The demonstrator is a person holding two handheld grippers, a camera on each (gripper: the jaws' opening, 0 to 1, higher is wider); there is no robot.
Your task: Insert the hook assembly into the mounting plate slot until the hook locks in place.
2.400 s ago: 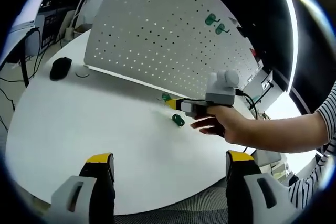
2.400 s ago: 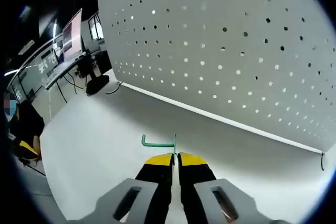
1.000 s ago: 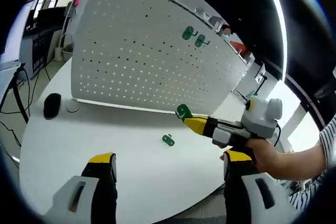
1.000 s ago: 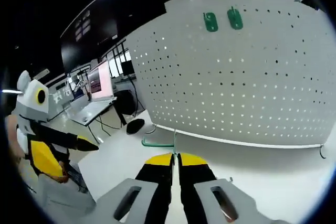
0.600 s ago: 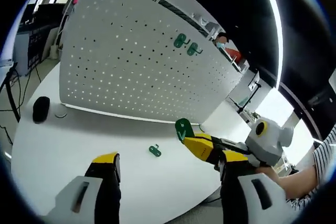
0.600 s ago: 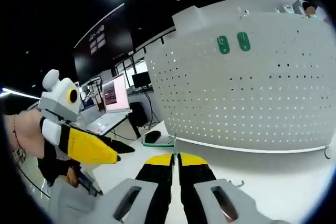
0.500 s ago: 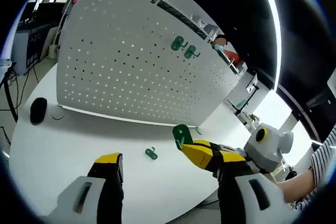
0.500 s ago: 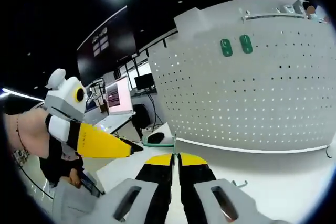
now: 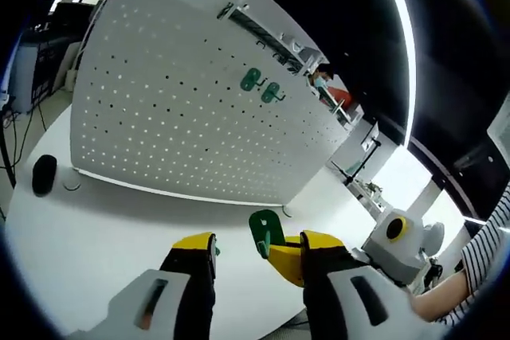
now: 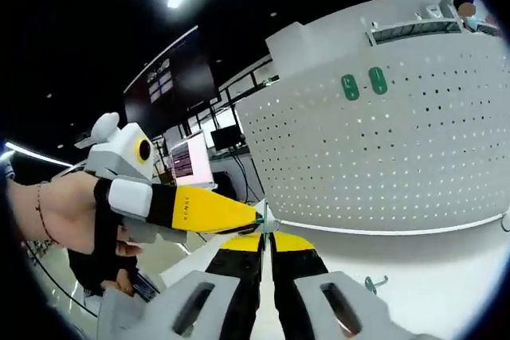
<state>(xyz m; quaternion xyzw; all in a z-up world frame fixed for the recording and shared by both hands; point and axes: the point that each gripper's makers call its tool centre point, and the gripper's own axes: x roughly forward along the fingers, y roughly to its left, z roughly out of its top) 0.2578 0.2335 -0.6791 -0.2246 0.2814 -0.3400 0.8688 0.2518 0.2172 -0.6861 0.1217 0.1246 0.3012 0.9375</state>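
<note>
Pinching the hook assembly [image 9: 263, 231] with the right tool [image 9: 276, 259], yellow tips pressed together on its lower end. Holding it up in the air, off the white counter [image 9: 88, 236] and well apart from the mounting plate [image 9: 175, 125].

In the left gripper view: showing the assembly's green flat plate standing on end above the right tool's tips, long axis running roughly up and down the view with a slight lean, broad face turned toward the camera. Flanking it with the left tool [image 9: 256, 248], jaws spread, one yellow tip on either side of the green plate. Cannot tell whether either jaw touches it. Entering from the lower right with the right tool, between the left tool's jaws, a striped sleeve [image 9: 488, 251] behind it.

In the right gripper view: keeping the right tool [image 10: 267, 243] closed at the bottom centre, with only a sliver of green [image 10: 257, 218] showing just above the tips. Covering the rest with a yellow jaw of the left tool [image 10: 239, 214], reaching in from the left and pointing at that spot, gripped by a hand [image 10: 60, 209]. Cannot tell which way the hooked end points here.

Beyond: a white perforated mounting plate standing upright on the counter, carrying two green hooks side by side near its top edge [image 9: 251, 80] [image 9: 272, 91]. Also a small spare hook [image 10: 374, 283] lying on the counter near the plate's foot, and a dark mouse [image 9: 44, 173] on the counter at the far left.
</note>
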